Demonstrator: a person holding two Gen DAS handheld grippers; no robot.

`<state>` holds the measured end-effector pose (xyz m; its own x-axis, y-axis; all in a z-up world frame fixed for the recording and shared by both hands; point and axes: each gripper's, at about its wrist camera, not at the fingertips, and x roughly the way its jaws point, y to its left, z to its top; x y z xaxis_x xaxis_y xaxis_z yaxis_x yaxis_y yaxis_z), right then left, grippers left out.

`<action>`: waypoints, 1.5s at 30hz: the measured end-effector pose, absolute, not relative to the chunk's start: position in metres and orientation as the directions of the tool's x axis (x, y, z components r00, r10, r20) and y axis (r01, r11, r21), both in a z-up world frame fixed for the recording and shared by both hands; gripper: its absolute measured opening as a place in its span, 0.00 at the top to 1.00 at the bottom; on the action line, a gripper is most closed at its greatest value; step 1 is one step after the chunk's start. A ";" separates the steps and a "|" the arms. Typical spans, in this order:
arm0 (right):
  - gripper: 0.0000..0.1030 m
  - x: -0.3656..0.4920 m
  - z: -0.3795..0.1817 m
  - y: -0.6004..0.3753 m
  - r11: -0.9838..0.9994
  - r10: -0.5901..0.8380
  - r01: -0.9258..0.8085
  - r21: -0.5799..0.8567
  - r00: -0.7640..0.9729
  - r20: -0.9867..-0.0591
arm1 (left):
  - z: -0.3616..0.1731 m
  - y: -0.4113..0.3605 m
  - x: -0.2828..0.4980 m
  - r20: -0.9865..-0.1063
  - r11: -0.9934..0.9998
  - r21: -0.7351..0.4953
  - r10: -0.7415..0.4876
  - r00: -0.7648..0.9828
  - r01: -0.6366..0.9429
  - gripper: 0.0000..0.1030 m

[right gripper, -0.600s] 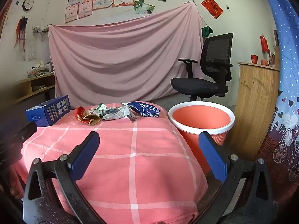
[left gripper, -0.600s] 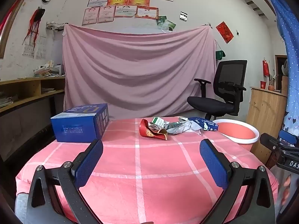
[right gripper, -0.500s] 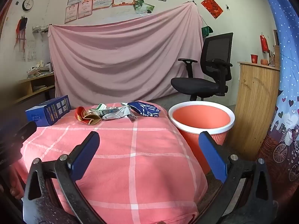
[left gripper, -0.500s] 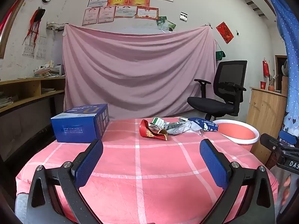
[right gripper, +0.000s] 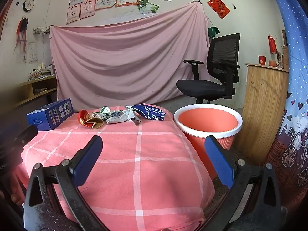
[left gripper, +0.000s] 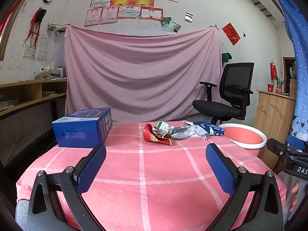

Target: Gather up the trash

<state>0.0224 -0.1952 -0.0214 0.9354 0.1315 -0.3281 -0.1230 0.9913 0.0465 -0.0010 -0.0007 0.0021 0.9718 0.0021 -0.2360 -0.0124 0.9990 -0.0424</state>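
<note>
A heap of trash lies at the far side of the pink checked table (left gripper: pixel 146 165): a red and gold wrapper (left gripper: pixel 156 137), a green and white carton (left gripper: pixel 162 126), a crumpled silver wrapper (left gripper: pixel 187 132) and a dark blue packet (left gripper: pixel 208 128). The same pieces show in the right wrist view: red wrapper (right gripper: pixel 87 119), silver wrapper (right gripper: pixel 120 117), blue packet (right gripper: pixel 149 111). An orange bin with a white rim (right gripper: pixel 207 121) stands right of the table. My left gripper (left gripper: pixel 156 152) is open and empty, well short of the heap. My right gripper (right gripper: pixel 153 145) is open and empty over the table's near right part.
A blue cardboard box (left gripper: pixel 82 127) stands on the table's left side. A black office chair (left gripper: pixel 229 98) is behind the bin (left gripper: pixel 243 135). A wooden cabinet (right gripper: pixel 263 104) and a blue patterned curtain (right gripper: pixel 292 115) are at the right. Wooden shelves (left gripper: pixel 28 96) run along the left wall.
</note>
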 end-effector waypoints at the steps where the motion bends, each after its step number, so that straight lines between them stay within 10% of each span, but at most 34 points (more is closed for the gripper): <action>1: 0.00 0.022 -0.021 -0.195 0.991 0.131 -0.123 0.046 0.935 -0.328 | 0.003 -0.001 -0.001 -0.236 0.999 -0.042 0.001 0.972 -0.012 0.02; 45: 0.00 0.022 -0.023 -0.189 0.991 0.135 -0.124 0.053 0.932 -0.335 | 0.002 -0.002 0.000 -0.233 0.999 -0.042 0.000 0.973 -0.011 0.02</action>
<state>0.0222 -0.1888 -0.0231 0.9324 0.1348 -0.3354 -0.1244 0.9908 0.0525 -0.0005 -0.0019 0.0023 0.9725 0.0005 -0.2328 -0.0105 0.9991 -0.0420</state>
